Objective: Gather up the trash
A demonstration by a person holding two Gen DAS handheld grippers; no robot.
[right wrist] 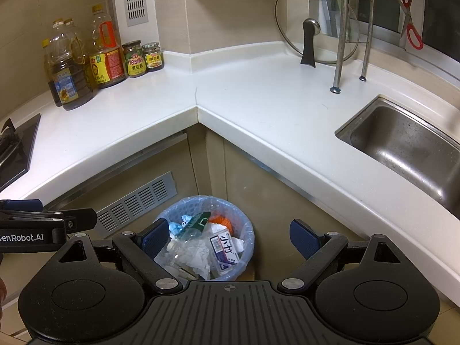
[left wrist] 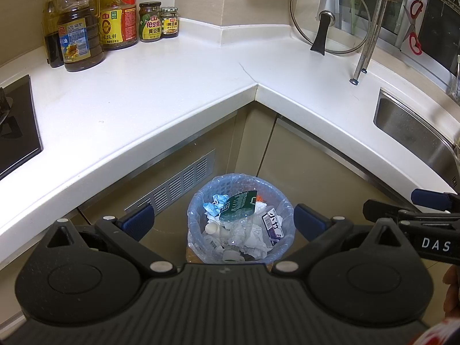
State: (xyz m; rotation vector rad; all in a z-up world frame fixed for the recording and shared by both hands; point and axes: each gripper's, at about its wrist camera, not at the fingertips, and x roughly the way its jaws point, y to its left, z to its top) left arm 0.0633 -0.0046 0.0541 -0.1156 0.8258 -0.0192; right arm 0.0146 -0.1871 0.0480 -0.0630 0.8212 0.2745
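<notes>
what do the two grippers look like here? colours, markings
Both are alike: matte black plastic bodies with a ribbed centre plate, two round housings with triangular cut-outs, silver rivets at the linkages and blue pads on the fingers. The left gripper shows white "GenRobot.AI" lettering on its side in the right wrist view; the right gripper shows "DAS" in the left wrist view. No cables visible.

Glossy white countertop (right wrist: pixel 258 109), matt steel sink (right wrist: pixel 402 143), thin plastic bin liner (left wrist: pixel 198 201), glass lid (left wrist: pixel 330 17).

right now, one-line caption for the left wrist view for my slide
Open left gripper poised above a full, bag-lined trash bin on the floor below the white corner counter.
</notes>
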